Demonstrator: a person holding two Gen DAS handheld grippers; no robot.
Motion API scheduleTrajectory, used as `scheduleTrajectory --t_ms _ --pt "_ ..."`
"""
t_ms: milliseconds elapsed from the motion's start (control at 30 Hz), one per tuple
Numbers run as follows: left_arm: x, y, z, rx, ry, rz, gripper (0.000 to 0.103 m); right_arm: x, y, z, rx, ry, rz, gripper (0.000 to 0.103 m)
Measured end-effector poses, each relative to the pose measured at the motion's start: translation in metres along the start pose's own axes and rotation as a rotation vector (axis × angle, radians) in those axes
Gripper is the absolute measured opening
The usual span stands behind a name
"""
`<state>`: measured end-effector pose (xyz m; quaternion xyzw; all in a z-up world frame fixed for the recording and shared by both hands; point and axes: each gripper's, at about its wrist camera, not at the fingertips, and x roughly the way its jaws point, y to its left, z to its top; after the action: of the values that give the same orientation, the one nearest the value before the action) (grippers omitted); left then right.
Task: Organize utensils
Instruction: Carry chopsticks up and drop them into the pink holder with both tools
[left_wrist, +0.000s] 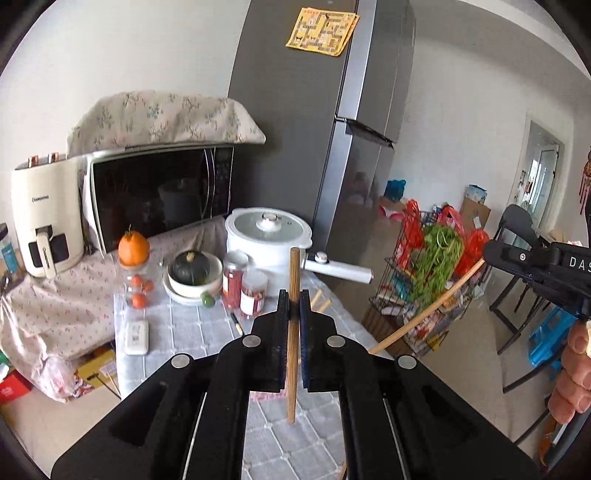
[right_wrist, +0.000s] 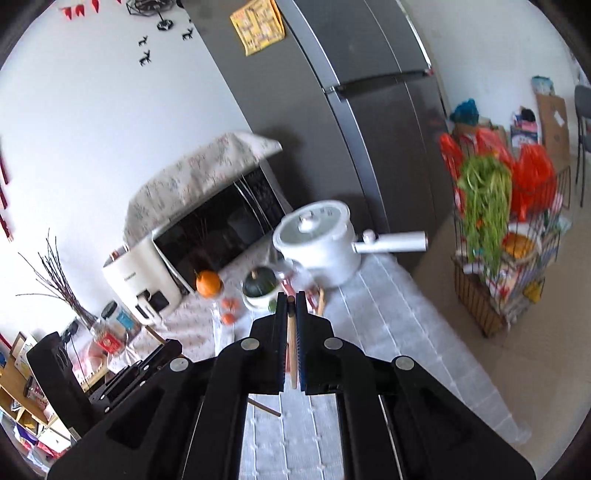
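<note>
My left gripper (left_wrist: 294, 301) is shut on a brown wooden chopstick (left_wrist: 293, 332), held nearly upright above the table, its top end near the white pot. My right gripper (right_wrist: 291, 301) is shut on a lighter wooden chopstick (right_wrist: 291, 350) lying along the fingers. In the left wrist view the right gripper (left_wrist: 491, 254) shows at the right edge with its pale chopstick (left_wrist: 428, 314) slanting down to the left. More wooden sticks (left_wrist: 320, 301) lie on the table by the jars. Another stick end (right_wrist: 267, 409) shows under the right gripper.
The table has a pale quilted cloth (left_wrist: 192, 332). On it stand a white lidded pot with a long handle (left_wrist: 267, 236), two red jars (left_wrist: 243, 288), a bowl with a green squash (left_wrist: 194, 275), an orange (left_wrist: 133, 248), a remote (left_wrist: 136, 336). Microwave (left_wrist: 159, 195), air fryer (left_wrist: 44, 218), fridge (left_wrist: 314, 129), wire rack (left_wrist: 424, 284).
</note>
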<state>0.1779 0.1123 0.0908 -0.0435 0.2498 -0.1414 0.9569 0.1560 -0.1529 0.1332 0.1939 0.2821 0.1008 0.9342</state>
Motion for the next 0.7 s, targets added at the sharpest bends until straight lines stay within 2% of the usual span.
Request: scheduleTrajectory --t_ms 133,300,400,433,533,700 --pt "0.025 0.001 0.013 -0.005 -0.021 0.034 0.005 0.023 0.004 0.011 -0.018 -0.009 -0.018 0.005" --pt "0.065 0.013 0.01 -0.026 -0.019 0.082 0.005 0.064 0.0 0.011 -0.017 0.024 -0.035 0.005" --pt "0.098 0.029 -0.002 -0.091 0.07 0.055 0.006 0.087 -0.003 0.007 -0.014 0.053 -0.042 0.005" --pt "0.105 0.036 -0.008 -0.115 0.097 0.057 0.01 0.095 -0.003 0.005 -0.013 0.066 -0.046 0.005" --pt "0.097 0.05 -0.015 -0.151 0.065 0.084 0.022 0.109 -0.002 0.003 -0.023 0.078 -0.059 0.005" --pt "0.066 0.064 -0.014 -0.176 -0.019 0.09 0.026 0.125 0.005 0.002 -0.042 0.083 -0.081 0.005"
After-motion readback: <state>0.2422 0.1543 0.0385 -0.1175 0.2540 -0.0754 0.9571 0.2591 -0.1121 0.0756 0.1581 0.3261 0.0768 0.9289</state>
